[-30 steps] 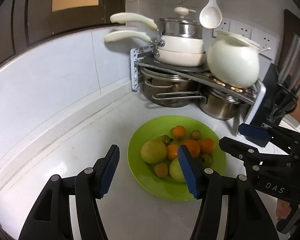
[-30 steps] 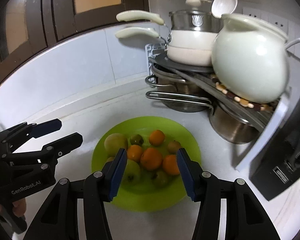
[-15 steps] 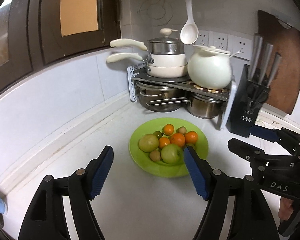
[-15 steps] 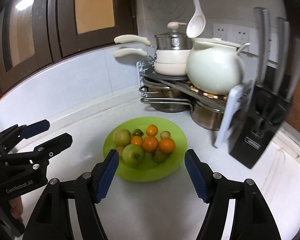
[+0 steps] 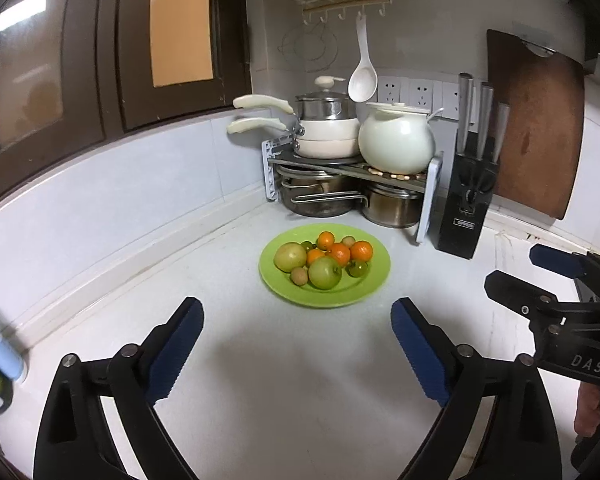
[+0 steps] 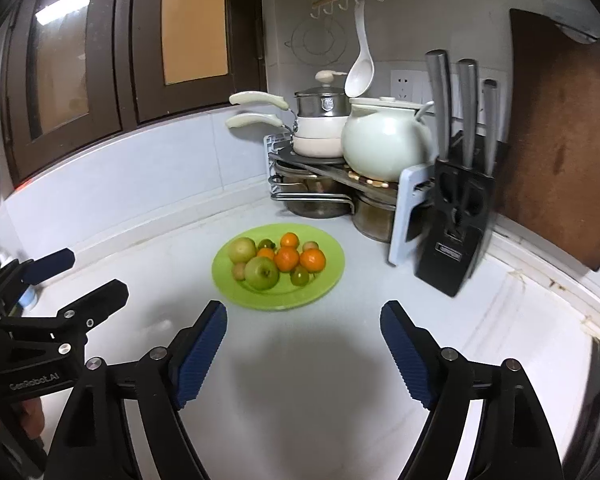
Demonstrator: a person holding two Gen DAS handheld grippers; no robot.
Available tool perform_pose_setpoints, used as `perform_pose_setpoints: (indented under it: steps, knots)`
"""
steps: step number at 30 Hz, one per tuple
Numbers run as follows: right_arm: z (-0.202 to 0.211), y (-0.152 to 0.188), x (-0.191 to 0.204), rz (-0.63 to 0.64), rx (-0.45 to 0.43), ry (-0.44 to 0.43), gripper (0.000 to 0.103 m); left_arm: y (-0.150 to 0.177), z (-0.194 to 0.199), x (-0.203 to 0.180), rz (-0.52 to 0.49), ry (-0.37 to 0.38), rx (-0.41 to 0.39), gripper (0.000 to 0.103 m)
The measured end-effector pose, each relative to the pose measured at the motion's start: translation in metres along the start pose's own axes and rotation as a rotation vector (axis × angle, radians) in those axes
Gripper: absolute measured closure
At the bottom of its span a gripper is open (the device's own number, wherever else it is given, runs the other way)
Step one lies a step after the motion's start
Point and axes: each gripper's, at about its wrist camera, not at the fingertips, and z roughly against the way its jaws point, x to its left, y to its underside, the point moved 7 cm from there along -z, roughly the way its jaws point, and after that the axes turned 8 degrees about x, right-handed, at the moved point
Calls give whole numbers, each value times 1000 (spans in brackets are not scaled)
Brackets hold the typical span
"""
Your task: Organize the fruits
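The white desk (image 5: 300,368) is carrying a green plate (image 5: 374,286) near the corner, and the fruits (image 5: 325,264) are sitting piled on it so they cannot roll off. The left hand-held gripper (image 5: 296,344) and right hand-held gripper (image 6: 302,346) are spreading wider, pinching nothing, well apart from the plate.

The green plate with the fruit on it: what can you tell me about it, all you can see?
The green plate is round, shallow and bright lime, glossy like plastic or glazed ware. It lies flat on the white counter, in front of the pot rack in the corner. Heaped near its middle are two large green fruits, several oranges and a few small green and tan ones. Its near rim is bare. No gripper touches it.
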Motion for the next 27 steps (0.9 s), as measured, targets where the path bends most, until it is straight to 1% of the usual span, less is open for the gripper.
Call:
perform_pose_setpoints:
  steps: [7, 11, 19, 27]
  knots:
    - [41, 30, -3, 13, -18, 0, 17, 22, 40, -17, 28, -11, -7, 0]
    - [60, 43, -2, 22, -26, -1, 16, 35, 62, -23, 37, -25, -19, 0]
    - [97, 61, 2, 41, -63, -5, 14, 58, 95, -30, 61, -32, -7, 0]
    - [121, 77, 7, 47, -75, -17, 13, 70, 120, -34, 69, -33, -27, 0]
